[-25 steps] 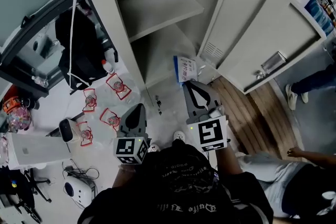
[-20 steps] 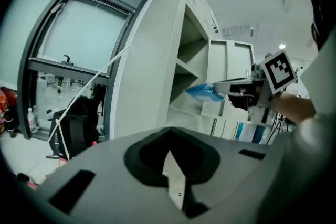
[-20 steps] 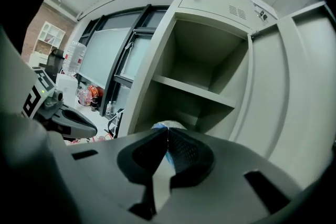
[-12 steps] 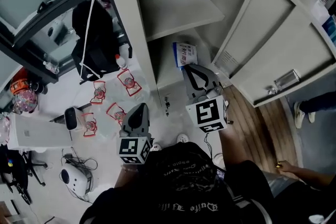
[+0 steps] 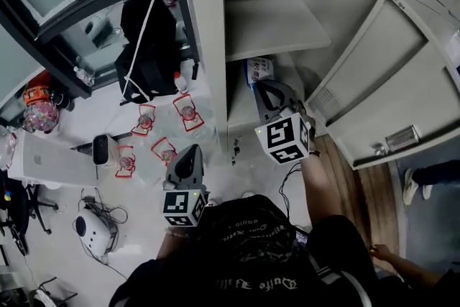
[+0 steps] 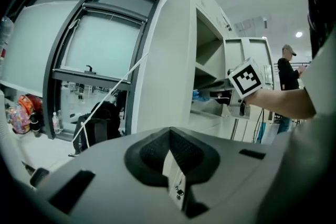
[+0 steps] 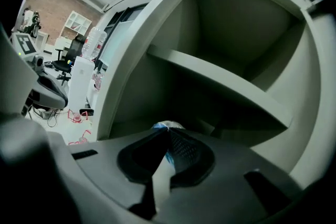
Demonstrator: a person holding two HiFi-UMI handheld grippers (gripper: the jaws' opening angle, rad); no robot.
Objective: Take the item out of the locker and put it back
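Note:
The grey locker point(image 5: 208, 25) stands open, with a shelf point(image 5: 280, 24) across it. My right gripper point(image 5: 267, 87) reaches into the compartment under that shelf. Its jaws are shut on the edge of a blue-and-white packet point(image 5: 259, 70), which pokes out just past the tips point(image 7: 166, 126). From the left gripper view, that packet point(image 6: 201, 96) shows as a blue patch ahead of the right gripper point(image 6: 223, 95). My left gripper point(image 5: 190, 152) hangs back outside the locker, left of the opening, shut with nothing in it.
The locker door point(image 5: 381, 83) swings out to the right. Left of the locker hangs a black backpack point(image 5: 147, 47). Several red-framed items point(image 5: 164, 133) and a white appliance point(image 5: 92, 232) are on the floor. A person's arm point(image 5: 402, 266) shows at the lower right.
My right gripper has moved forward with the packet, from the locker's front edge to deeper under the shelf. The left gripper has stayed in about the same place.

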